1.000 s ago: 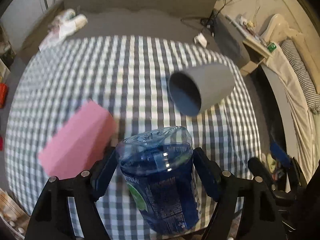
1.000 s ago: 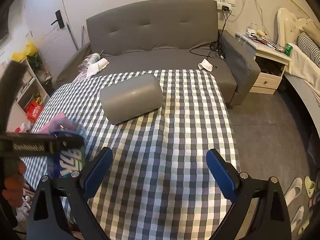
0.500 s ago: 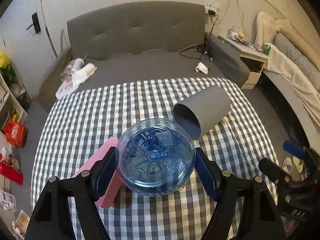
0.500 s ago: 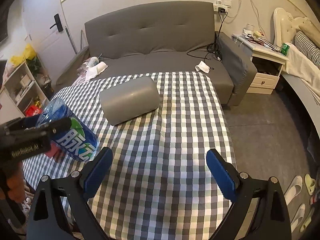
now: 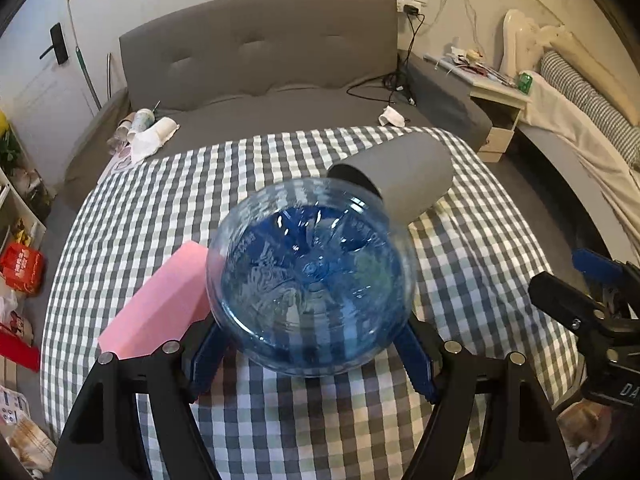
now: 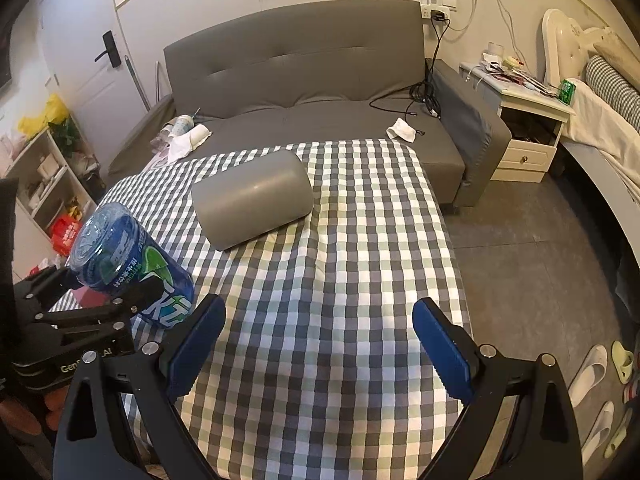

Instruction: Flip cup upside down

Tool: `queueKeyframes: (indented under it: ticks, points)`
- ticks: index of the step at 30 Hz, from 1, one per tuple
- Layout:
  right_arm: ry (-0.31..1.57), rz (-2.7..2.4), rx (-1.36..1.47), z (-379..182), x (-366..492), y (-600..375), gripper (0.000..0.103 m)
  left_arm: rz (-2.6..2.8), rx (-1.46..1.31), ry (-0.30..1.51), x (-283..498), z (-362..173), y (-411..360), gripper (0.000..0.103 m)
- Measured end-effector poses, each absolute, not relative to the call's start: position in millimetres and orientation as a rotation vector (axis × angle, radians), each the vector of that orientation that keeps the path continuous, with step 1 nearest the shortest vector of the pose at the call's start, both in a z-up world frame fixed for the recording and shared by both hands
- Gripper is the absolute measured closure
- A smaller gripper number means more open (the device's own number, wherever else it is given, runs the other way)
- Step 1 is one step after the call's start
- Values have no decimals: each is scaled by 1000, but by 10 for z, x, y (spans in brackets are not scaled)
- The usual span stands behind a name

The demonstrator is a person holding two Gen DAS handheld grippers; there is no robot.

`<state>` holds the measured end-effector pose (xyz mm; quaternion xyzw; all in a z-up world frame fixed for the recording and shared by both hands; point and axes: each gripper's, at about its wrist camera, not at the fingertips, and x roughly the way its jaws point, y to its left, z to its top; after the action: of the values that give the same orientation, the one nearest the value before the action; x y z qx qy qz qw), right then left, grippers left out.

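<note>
A clear blue plastic cup (image 5: 310,276) with a green and white label sits between the blue pads of my left gripper (image 5: 310,360), which is shut on it. Its ribbed base faces the left wrist camera. From the right wrist view the blue cup (image 6: 124,264) is tilted above the table's left side, base up and to the left, held by the left gripper (image 6: 108,304). A grey cup (image 6: 252,198) lies on its side on the checked tablecloth (image 6: 340,280); its dark mouth (image 5: 356,178) points at the blue cup. My right gripper (image 6: 318,348) is open and holds nothing.
A pink block (image 5: 160,300) lies on the cloth left of the blue cup. Behind the table stands a grey sofa (image 6: 296,76) with cables and tissues on it. A white nightstand (image 6: 528,120) and a bed are at the right; slippers (image 6: 588,376) lie on the floor.
My left gripper has swung upward with the blue cup, turning it so that its base now points up and away. The grey cup and my right gripper have stayed where they were.
</note>
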<state>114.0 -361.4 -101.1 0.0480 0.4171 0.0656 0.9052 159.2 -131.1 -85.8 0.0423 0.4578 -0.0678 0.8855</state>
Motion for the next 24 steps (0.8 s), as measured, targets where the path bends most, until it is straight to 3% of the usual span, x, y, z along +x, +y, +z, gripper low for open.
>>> queueKeyframes:
  ticks: [9,12,15,24]
  points:
    - [866,134,89,-1021,1150,-3572,8,-180,68,971,1613,-947,-1296,32]
    - [865,132,84,-1027,1148,-3564,8,-180,44,959,1601,-939,-1238,29]
    - [865,129,82,-1026,1144,-3555,8,-177,15,966,1585,-953,-1163,16]
    - [824,129,64,-944,1011,-3524,8,-209,5,971,1226,-983,-1027,16]
